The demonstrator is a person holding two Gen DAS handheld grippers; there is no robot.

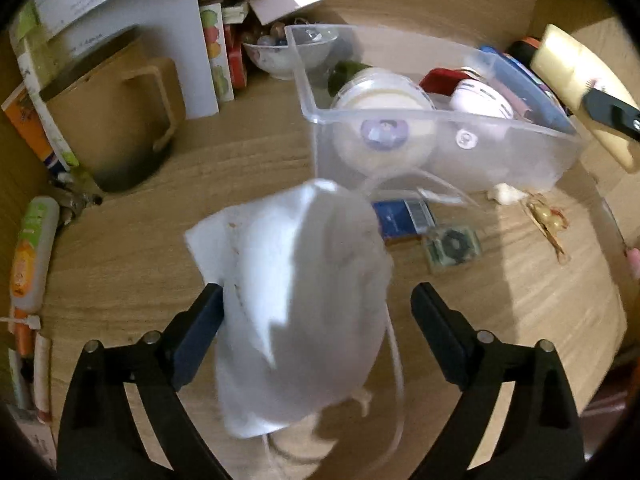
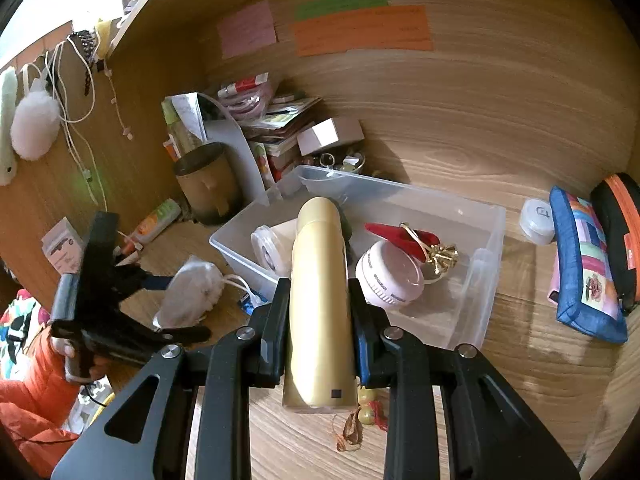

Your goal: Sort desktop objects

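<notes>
The left gripper stands spread wide, its jaws either side of a white mask; the left finger touches the mask's edge while the right one stands clear, so nothing pinches it, and it looks to be loose between them over the desk, though blur makes it hard to say whether it rests there or hangs. The right gripper is pressed on a cream bottle, held just before the clear bin. By my judgement two steps run together: the bottle is about to go into the bin, which calls for carrying it forward over the near wall and letting go between the pink jar and the tape roll; the mask calls for a fresh, firmer pinch. The mask hides the desk under it and part of a blue card; its strap runs out of sight below.
</notes>
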